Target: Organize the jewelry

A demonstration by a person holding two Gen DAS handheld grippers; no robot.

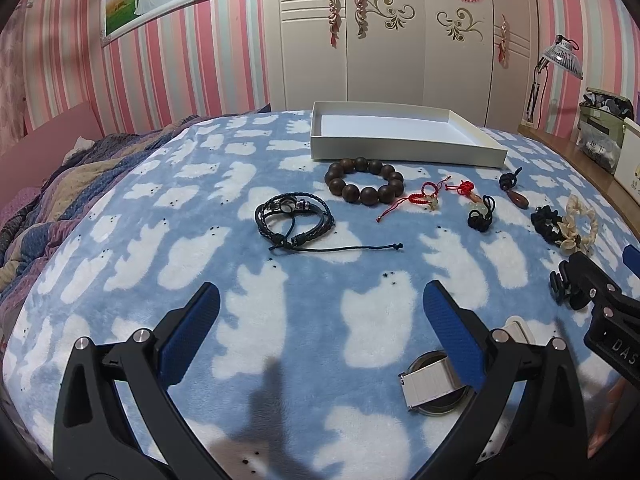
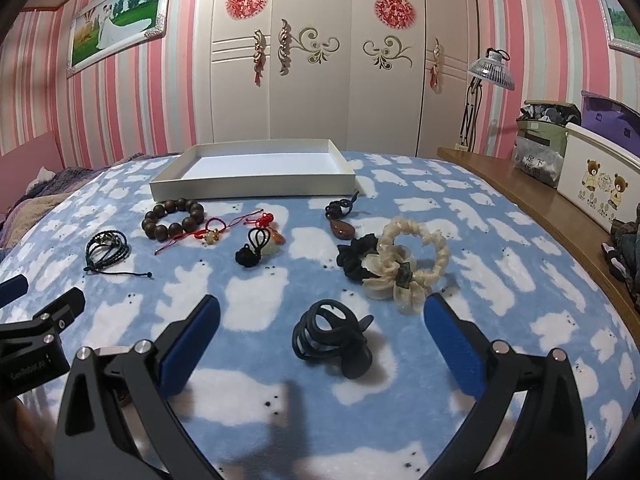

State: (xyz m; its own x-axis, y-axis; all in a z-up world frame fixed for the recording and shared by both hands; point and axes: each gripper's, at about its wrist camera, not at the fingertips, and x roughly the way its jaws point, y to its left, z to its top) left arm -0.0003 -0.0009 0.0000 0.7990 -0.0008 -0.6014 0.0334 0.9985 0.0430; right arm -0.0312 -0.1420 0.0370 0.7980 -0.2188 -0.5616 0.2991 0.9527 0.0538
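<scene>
White letters "DAS" show on the black body of the right gripper. Faint print reading roughly "GenRobot.AI" marks the left gripper. Chinese characters "足下" sit on a clear bag.

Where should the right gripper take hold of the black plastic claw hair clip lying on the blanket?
Probably across the black plastic claw hair clip at its curved, interlocking teeth, coming straight down from above. It lies on its side between the open right gripper fingers, its rounded body upward; the soft blue blanket gives under the fingertips.
</scene>
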